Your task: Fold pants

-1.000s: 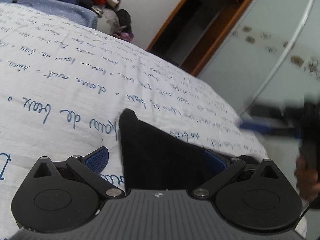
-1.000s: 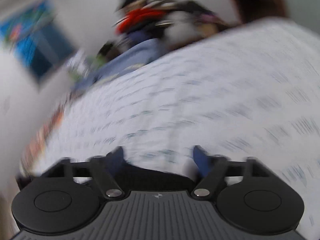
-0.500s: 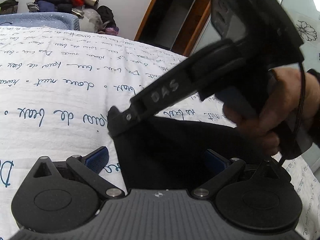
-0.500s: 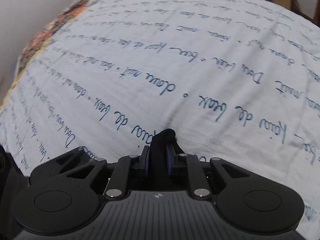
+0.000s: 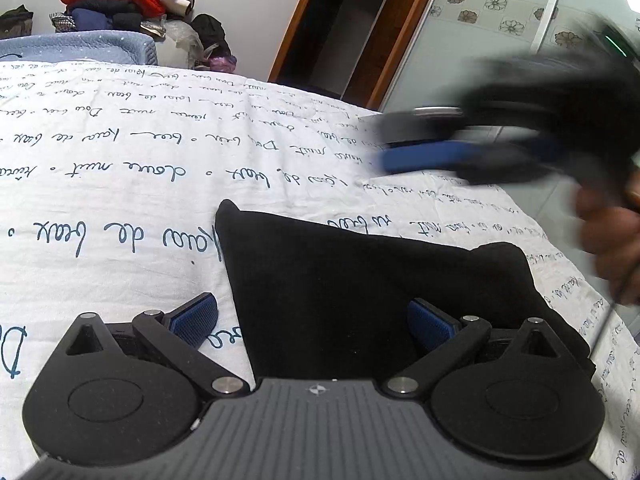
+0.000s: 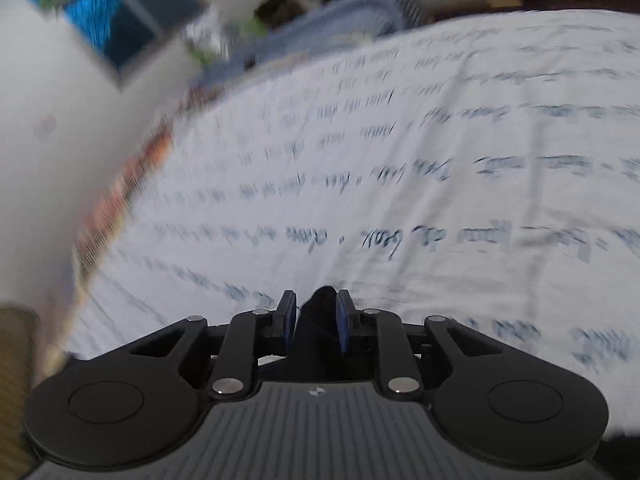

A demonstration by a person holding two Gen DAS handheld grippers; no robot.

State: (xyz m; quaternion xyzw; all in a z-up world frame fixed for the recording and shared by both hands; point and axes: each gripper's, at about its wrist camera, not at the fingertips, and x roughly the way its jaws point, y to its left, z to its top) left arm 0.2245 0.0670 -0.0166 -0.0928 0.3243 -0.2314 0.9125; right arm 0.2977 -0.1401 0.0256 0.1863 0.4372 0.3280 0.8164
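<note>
Black pants (image 5: 360, 288) lie flat on a white bedspread (image 5: 120, 184) printed with blue handwriting. My left gripper (image 5: 310, 310) hangs open just above their near edge, its right pad (image 5: 430, 326) over the cloth and its left pad over the bedspread. My right gripper (image 5: 416, 148) is a blur up and to the right of the pants, apart from them. In the right wrist view the right gripper (image 6: 316, 308) has its jaws opening. A tip of black cloth (image 6: 320, 304) shows between the pads, with a gap at the left pad.
A heap of clothes (image 5: 120, 0) and a blue blanket (image 5: 80, 46) sit past the far end of the bed. A wooden door frame (image 5: 304, 28) and a tiled wall stand beyond the bed's right edge. A hand (image 5: 612, 240) holds the right gripper.
My right gripper came in over the pants, shut on their far corner, then swung away right. That corner lies on the bed again. The left gripper stayed put and open, rolling slightly.
</note>
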